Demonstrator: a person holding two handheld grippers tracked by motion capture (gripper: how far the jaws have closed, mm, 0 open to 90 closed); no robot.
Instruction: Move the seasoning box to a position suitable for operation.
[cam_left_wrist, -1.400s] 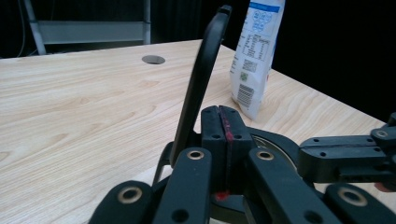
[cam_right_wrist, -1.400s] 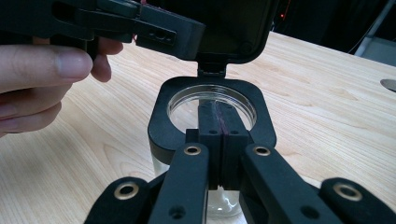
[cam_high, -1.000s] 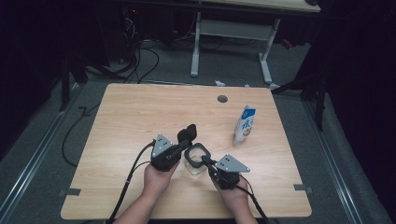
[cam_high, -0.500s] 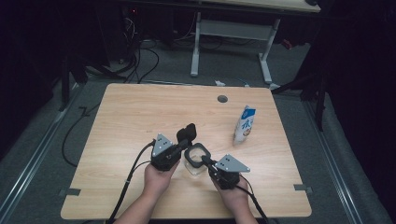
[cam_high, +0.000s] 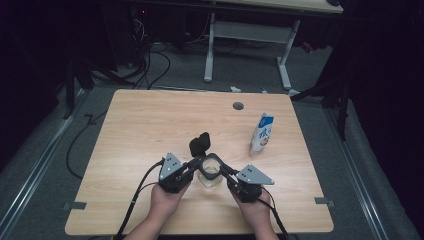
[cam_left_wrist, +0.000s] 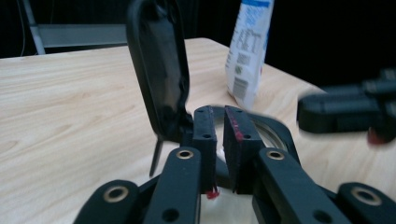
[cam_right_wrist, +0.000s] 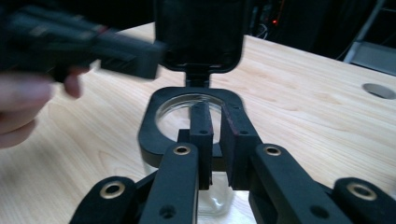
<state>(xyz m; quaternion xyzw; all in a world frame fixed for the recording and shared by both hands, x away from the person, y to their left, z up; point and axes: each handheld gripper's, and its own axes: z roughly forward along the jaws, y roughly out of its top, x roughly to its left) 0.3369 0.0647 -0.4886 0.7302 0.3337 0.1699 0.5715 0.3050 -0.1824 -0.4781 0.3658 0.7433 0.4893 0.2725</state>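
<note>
A clear glass jar with a black collar stands near the table's front edge, its black flip lid raised upright. My left gripper reaches the collar from the left and my right gripper from the right. In the left gripper view the pads stand a narrow slit apart at the collar's edge, the lid just left of them. In the right gripper view the pads straddle the collar's near edge with a thin gap. Both pairs of jaws have just been opening slightly; neither presses on anything.
A blue and white milk carton stands upright to the right of the jar, a hand's width away. A round cable hole sits near the table's far edge. Cables trail from both grippers off the front edge.
</note>
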